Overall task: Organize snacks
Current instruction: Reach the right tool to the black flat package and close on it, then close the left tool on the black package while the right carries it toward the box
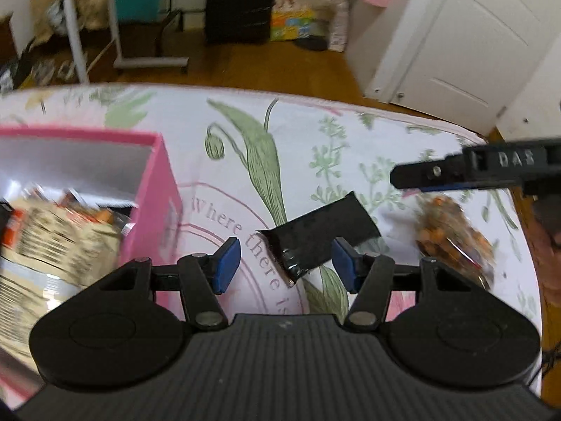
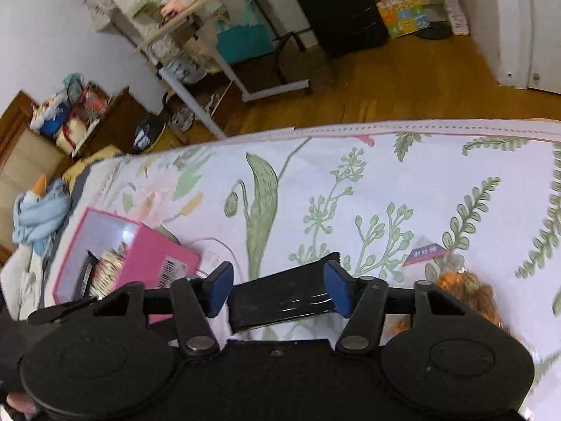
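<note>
Two tools, both spread wide, gripping nothing. Left tool (image 1: 286, 265) hovers over the flat black foil snack packet (image 1: 319, 236), which lies on the floral-print tabletop (image 1: 308, 140) between its blue pads, untouched. Right tool (image 2: 278, 289) straddles the same packet (image 2: 280, 298); contact unclear. Pink open-top cardboard box (image 1: 154, 189) with packets inside sits to the left, near the packet. Clear bag of orange snacks (image 1: 452, 235) lies to the right. Open cloth beyond the packet up to the far edge. Wood floor (image 2: 403, 84), black cabinet (image 2: 336, 7) behind. Only the right view shows the blue scarf (image 2: 38, 210).
</note>
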The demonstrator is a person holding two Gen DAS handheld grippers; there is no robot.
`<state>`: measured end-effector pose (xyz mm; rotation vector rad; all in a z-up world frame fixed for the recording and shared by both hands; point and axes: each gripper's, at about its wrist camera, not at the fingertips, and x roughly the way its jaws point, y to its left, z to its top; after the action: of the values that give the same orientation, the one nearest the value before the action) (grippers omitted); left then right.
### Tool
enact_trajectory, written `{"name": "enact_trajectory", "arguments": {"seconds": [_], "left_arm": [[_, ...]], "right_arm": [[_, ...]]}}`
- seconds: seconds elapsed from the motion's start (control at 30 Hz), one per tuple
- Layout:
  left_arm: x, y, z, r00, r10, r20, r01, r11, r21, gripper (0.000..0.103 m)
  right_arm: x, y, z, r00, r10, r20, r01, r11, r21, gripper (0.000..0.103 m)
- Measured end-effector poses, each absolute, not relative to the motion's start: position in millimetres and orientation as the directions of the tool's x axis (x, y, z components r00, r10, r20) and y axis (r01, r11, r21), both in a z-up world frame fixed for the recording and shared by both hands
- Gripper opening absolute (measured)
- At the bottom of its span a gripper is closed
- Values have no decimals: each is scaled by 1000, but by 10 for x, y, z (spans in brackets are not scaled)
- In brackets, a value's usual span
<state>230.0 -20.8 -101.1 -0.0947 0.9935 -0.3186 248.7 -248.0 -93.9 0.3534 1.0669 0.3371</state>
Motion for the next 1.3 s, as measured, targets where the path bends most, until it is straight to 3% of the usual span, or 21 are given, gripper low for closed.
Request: {"name": "enact_trajectory", "arguments": {"seconds": [0.07,0.23,0.47,0.53,0.57,0.7,0.77,0.97,1.3], "left_arm": [[2358,-254,-1170,507,-281,-815,186,959,-215,56],[2400,-339,-1428,517,-229,-825,188,970,-152,56],[2491,-308,-1643,452,-310,-836,158,951,-268,55],[2487,-302,-1659,456,-335,-825,157,942,-296,48],[2493,-308,-1660,451,-352,-820,165,936,-311,39],[2461,-323,-1651,462,-365,-808,186,931,-314,32],[2435,-336,-1631,466,-362,-807,198,932,-304,31],[2319,-341,-1512,420,-369,-829,233,927,-295,32],[1899,-218,-1270,370,-385,-846,288,913,-289,33]], "right_arm": [[2552,-2459,-1080,411,433,-802,-98,896,434,54],[2645,-2382,-1280,373,390,-842,-56,915,399,54],[2726,-2365,-1462,358,370,-857,-50,925,378,54],[2738,-2337,-1517,338,370,-866,-57,926,373,54],[2739,-2322,-1546,327,362,-873,-59,930,363,54],[2679,-2282,-1597,330,351,-876,-73,935,347,55],[2647,-2290,-1586,322,355,-878,-60,933,356,46],[2451,-2293,-1427,275,349,-896,-77,937,342,38],[1901,-2099,-1158,208,349,-914,-130,936,328,40]]}}
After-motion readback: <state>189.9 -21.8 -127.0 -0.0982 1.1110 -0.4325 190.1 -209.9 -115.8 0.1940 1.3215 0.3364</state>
